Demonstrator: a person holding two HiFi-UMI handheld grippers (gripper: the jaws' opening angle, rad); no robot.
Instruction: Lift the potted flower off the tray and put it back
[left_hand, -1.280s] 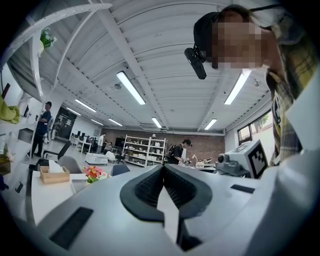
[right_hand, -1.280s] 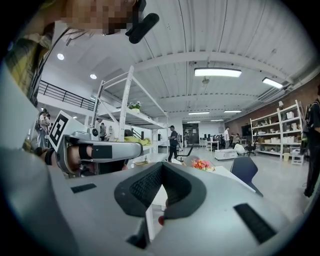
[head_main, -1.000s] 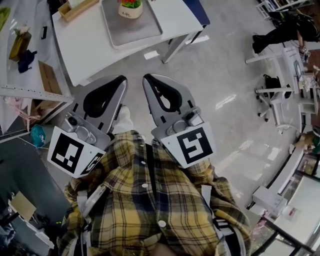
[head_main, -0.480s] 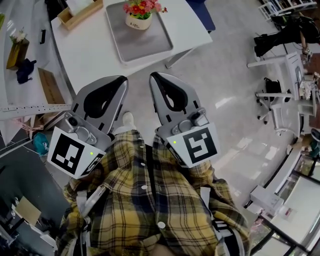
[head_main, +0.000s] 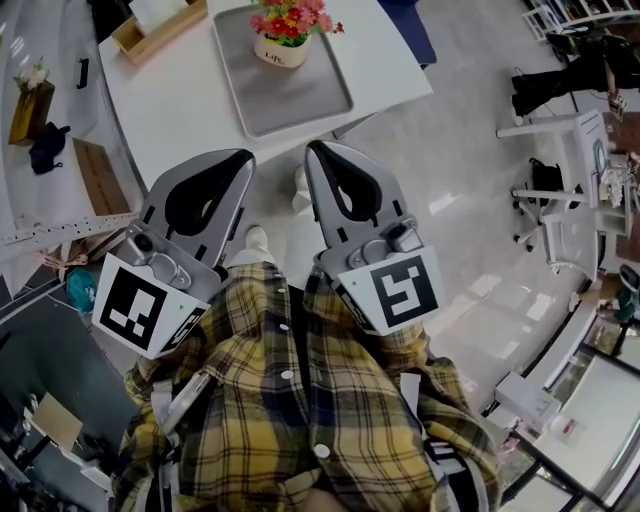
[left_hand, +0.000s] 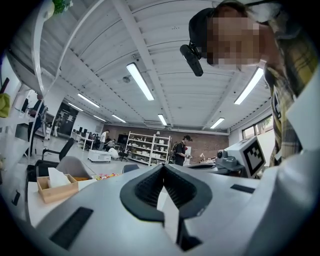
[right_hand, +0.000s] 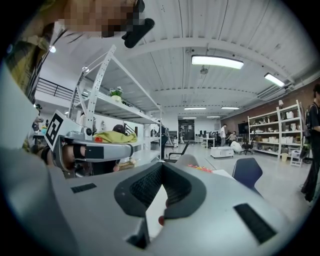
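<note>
The potted flower (head_main: 285, 35), red and pink blooms in a white pot, stands at the far end of a grey tray (head_main: 295, 95) on a white table (head_main: 175, 95). My left gripper (head_main: 245, 158) and right gripper (head_main: 313, 148) are held side by side in front of the person's plaid shirt, short of the table's near edge, both shut and empty. In the left gripper view the shut jaws (left_hand: 163, 168) point level at the table, and the blooms (left_hand: 106, 175) peek over them. The right gripper view shows its shut jaws (right_hand: 162, 167) and the blooms (right_hand: 201, 169) just beyond.
A wooden box (head_main: 155, 22) with tissue sits on the table left of the tray. A shelf unit (head_main: 45, 130) stands at the left, a blue chair (head_main: 405, 25) behind the table. White desks (head_main: 560, 200) line the right side across the shiny floor.
The table, tray and flower have slid down and nearer in the head view as the person and both grippers moved toward them. Both grippers stayed shut.
</note>
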